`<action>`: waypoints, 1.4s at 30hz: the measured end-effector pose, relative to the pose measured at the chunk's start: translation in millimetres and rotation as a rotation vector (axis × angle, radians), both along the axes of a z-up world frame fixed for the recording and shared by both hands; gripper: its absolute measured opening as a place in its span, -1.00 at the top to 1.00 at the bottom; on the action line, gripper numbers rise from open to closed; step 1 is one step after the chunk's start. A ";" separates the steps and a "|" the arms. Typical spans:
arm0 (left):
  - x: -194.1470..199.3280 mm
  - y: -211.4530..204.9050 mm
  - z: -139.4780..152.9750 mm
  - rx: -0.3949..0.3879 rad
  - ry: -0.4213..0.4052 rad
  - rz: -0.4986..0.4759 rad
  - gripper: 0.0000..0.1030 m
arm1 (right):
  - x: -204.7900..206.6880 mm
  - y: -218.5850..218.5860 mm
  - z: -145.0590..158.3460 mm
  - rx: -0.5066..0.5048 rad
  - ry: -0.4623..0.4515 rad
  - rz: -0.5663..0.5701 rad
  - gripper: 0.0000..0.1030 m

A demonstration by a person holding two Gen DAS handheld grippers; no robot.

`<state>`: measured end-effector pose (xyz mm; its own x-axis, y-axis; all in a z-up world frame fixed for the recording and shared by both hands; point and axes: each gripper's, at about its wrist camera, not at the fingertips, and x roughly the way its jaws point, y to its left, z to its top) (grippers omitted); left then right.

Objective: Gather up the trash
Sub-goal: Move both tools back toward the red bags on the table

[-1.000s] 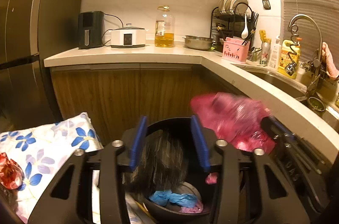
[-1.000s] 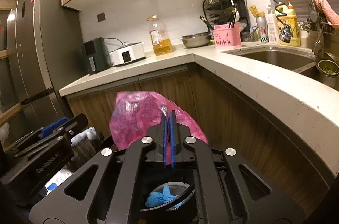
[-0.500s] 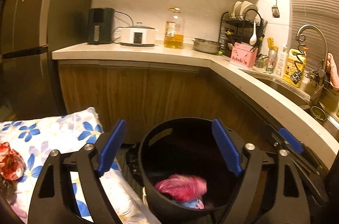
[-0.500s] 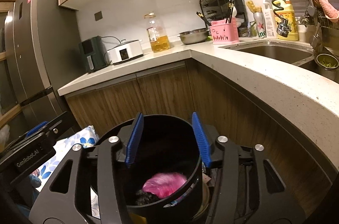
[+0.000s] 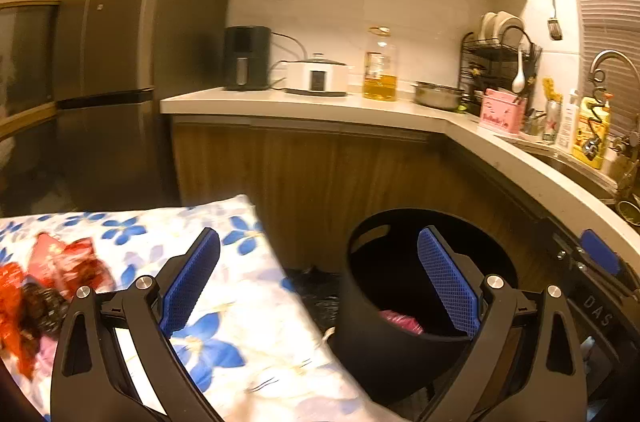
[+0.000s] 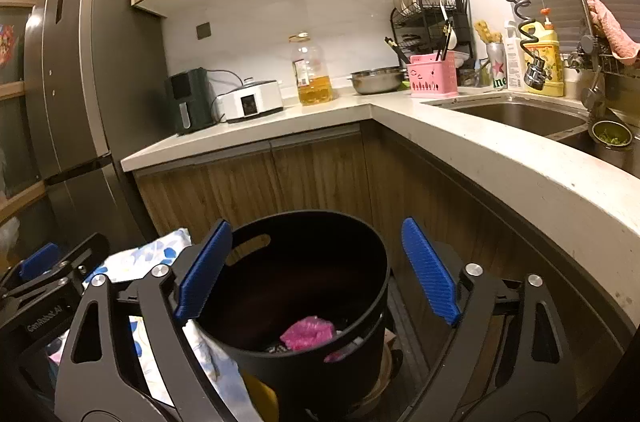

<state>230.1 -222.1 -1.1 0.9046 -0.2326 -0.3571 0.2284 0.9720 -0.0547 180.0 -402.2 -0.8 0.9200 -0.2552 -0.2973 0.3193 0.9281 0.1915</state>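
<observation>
Now the pink bag (image 6: pixel 307 332) lies at the bottom of the black bin (image 6: pixel 304 306), no longer pinched up in the right tongs (image 6: pixel 316 272), whose jaws have just been opening and now stand wide with nothing between them, so this bit of trash is collected. Over on the other side the left tongs (image 5: pixel 320 286) have just been opening too and hold nothing, and they point between the bin and the flowered cloth (image 5: pixel 240 302), where red wrappers (image 5: pixel 44 286) wait. What lies under the pink bag is too dark to tell, and the wrappers are blurry and cut off at the edge.
</observation>
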 end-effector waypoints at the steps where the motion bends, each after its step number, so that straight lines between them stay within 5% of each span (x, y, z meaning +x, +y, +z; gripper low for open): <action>1: -3.0 4.2 -0.1 0.003 0.001 0.010 -0.84 | -1.6 2.0 -0.2 0.002 0.003 0.001 -0.71; 23: -57.5 106.0 -17.6 0.028 0.015 0.234 -0.85 | -40.3 76.8 -5.0 -0.007 -0.006 0.075 -0.82; 42: -85.5 205.6 -37.5 0.012 0.047 0.416 -0.85 | -31.7 168.8 -25.6 -0.004 0.030 0.233 -0.82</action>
<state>144.6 -16.5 -38.7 0.9032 0.1531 -0.4010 -0.1860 0.9816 -0.0443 148.3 -233.4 -26.4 0.9450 -0.0383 -0.3248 0.1018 0.9782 0.1810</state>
